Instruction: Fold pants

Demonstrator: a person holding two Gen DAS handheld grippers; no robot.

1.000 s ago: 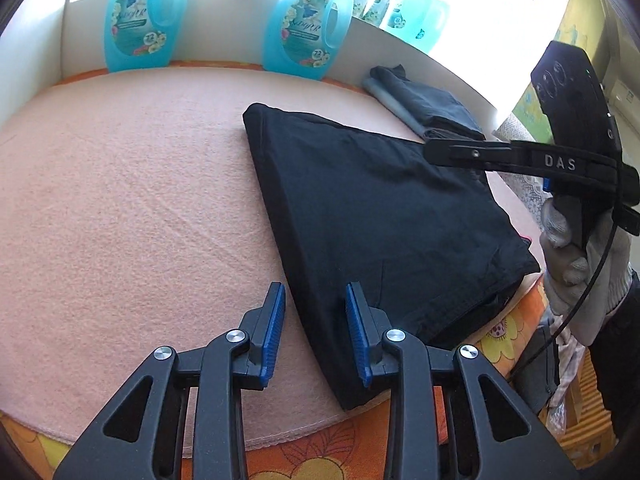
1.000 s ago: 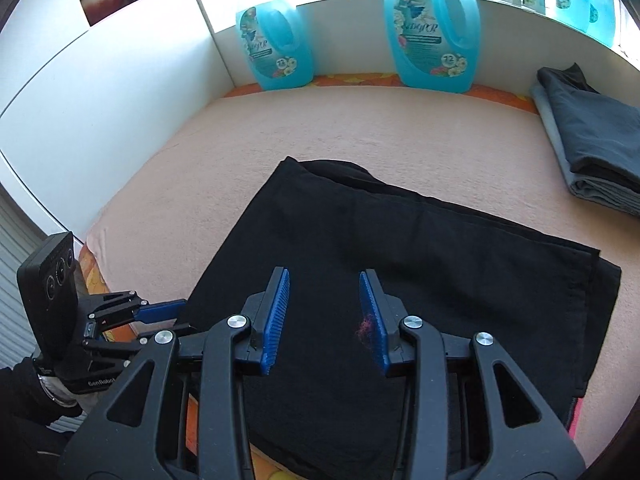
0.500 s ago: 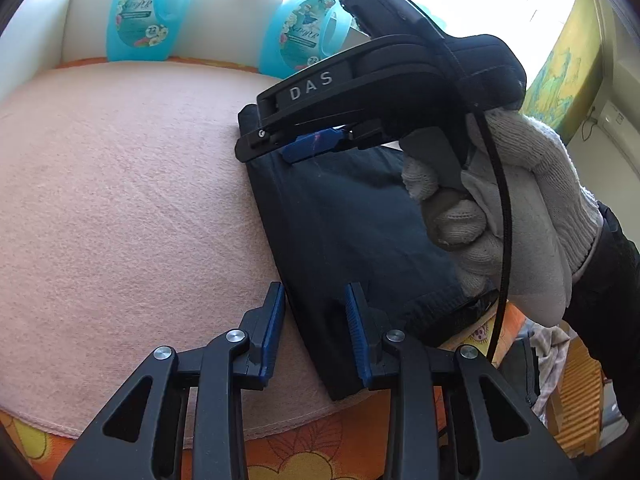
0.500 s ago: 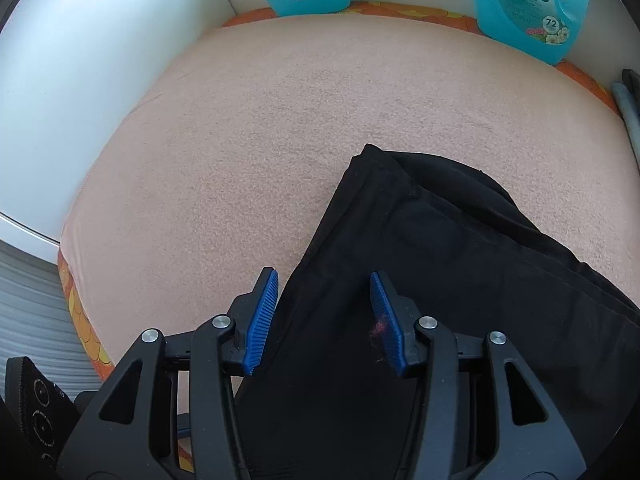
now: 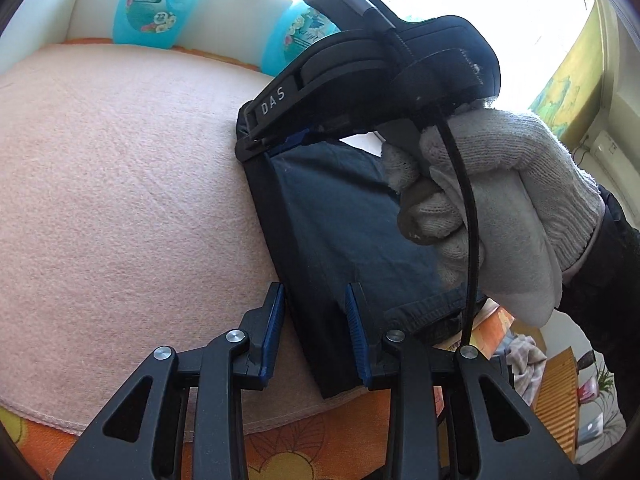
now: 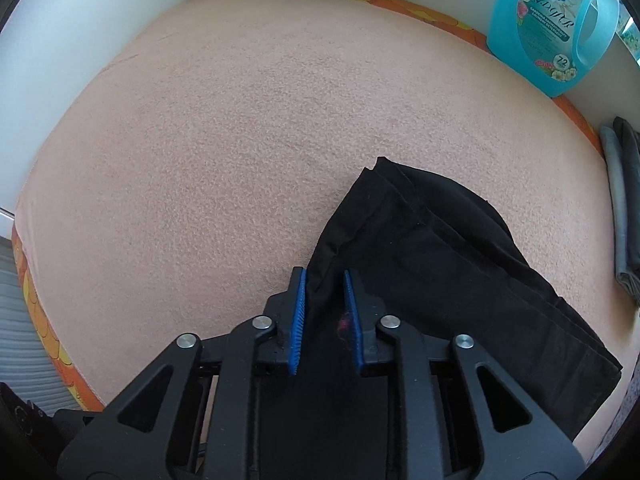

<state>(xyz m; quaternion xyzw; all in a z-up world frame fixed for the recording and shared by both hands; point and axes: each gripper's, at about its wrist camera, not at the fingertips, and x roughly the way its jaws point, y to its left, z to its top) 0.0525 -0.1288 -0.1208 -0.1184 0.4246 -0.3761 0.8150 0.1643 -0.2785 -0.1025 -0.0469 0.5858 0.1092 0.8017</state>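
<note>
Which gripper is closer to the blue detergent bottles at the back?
Right. The right gripper sits at the far corner of the black pants, nearest the detergent bottles. The left gripper is back at the near edge of the pants.

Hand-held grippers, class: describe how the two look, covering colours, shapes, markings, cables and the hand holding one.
Each hand-held gripper is black, with triangular cut-out arms, silver rivets and blue ribbed pads. The right hand-held gripper bears white "DAS" lettering and trails a black cable. A white knitted glove with a dark sleeve holds it. Pink lint clings to one right pad.
</note>
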